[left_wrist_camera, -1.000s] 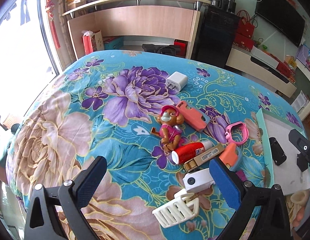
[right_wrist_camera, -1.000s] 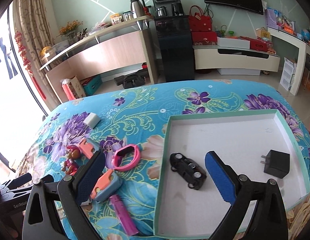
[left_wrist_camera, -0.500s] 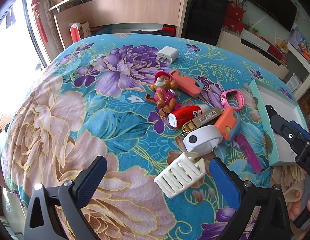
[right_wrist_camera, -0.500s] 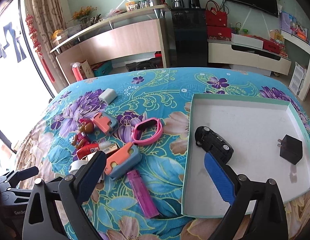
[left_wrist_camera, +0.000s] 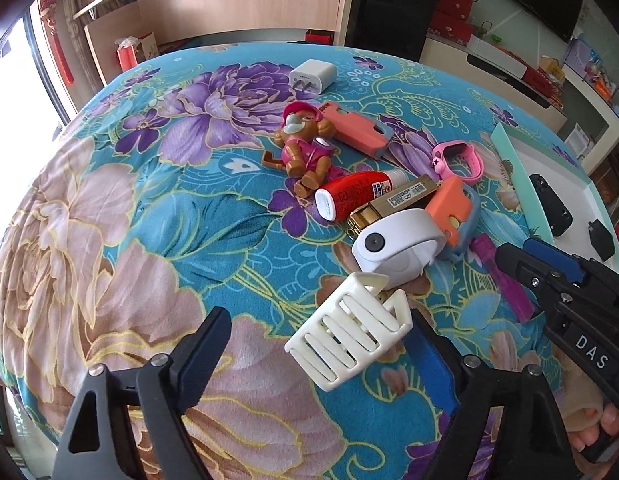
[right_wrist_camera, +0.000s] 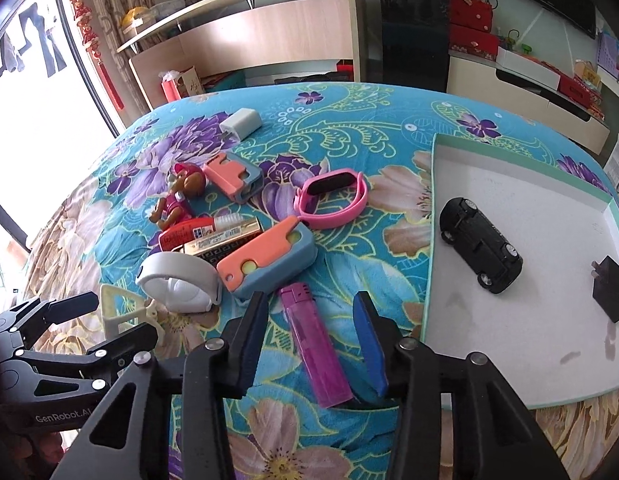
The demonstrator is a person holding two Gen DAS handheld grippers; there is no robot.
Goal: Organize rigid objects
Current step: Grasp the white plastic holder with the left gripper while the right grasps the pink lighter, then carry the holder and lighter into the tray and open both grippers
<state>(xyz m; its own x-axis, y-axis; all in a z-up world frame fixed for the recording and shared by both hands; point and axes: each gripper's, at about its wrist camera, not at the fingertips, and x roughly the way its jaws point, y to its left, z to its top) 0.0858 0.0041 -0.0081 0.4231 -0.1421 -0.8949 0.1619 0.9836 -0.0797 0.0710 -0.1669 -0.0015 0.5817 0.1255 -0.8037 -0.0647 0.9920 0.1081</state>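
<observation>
Left wrist view
Left gripper (left_wrist_camera: 317,352): partly open, jaws just closing in – the white clip (left_wrist_camera: 349,332) lies between them, its far end against the right pad, the left pad well clear; nothing is gripped yet.
Pile: the clip lies at the near edge of the clutter on the floral cloth (left_wrist_camera: 109,240), just beside the white band (left_wrist_camera: 397,240).
Right gripper: seen from the side at the right edge, low over the purple lighter (left_wrist_camera: 505,280).

Right wrist view
Right gripper (right_wrist_camera: 309,340): jaws just closing, narrowed around the lighter (right_wrist_camera: 315,344); a gap is seen on each side, so no hold is judged.
Tray (right_wrist_camera: 433,240): well right of the pile, holding a black toy car (right_wrist_camera: 481,248) and a black plug (right_wrist_camera: 611,294).

Step in hand: two pick-ups at once – clip on the left, lighter on the right.
Next move: each pair of jaws is to be closed until the pads press, then the item lifted and carried to the tray.

Count on the cloth: one clip, one white band, one lighter, two orange-and-blue cases, one pink watch, one red tube, one gold box, one toy figure, one white plug.
Count in the tray: one car, one plug.
</observation>
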